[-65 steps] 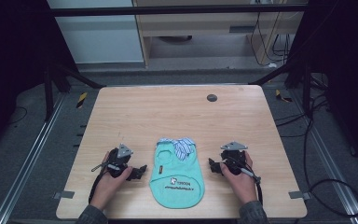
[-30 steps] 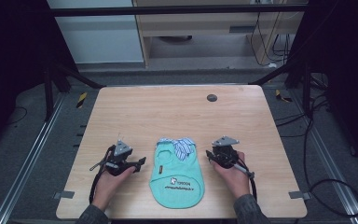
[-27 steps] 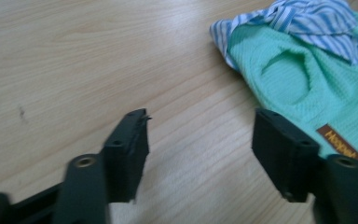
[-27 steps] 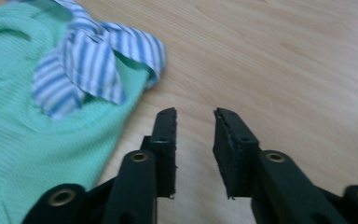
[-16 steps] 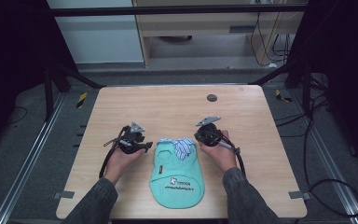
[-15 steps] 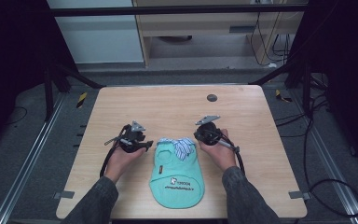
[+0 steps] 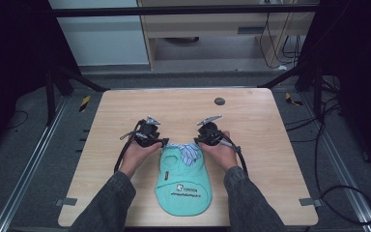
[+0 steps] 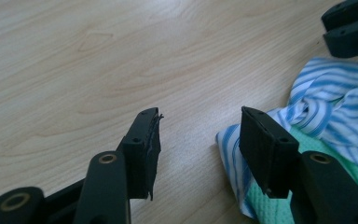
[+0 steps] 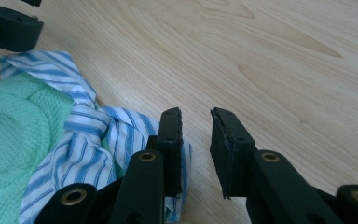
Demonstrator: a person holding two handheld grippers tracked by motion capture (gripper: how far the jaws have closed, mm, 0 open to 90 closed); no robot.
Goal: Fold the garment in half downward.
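A mint-green knit garment (image 7: 182,181) with a blue-and-white striped collar (image 7: 189,151) lies flat at the near middle of the wooden table (image 7: 251,121). My left gripper (image 7: 160,142) sits at the collar's left edge, jaws open wide. In the left gripper view (image 8: 200,116) bare wood lies between the jaws, with the striped collar (image 8: 326,100) just beyond the right jaw. My right gripper (image 7: 199,141) is at the collar's right edge, open with a narrower gap. In the right gripper view (image 9: 196,114) its left jaw rests over the striped collar's (image 9: 86,135) edge, beside green knit (image 9: 18,116).
A small dark round disc (image 7: 219,101) sits near the table's far edge. Each gripper's view shows the other gripper (image 8: 349,23) (image 9: 9,28) across the collar. Cables trail from both grippers toward the near edge. Bare wood stretches beyond and to both sides.
Both grippers have moved forward from beside the garment's middle and inward to the two sides of the striped collar. The garment has not moved.
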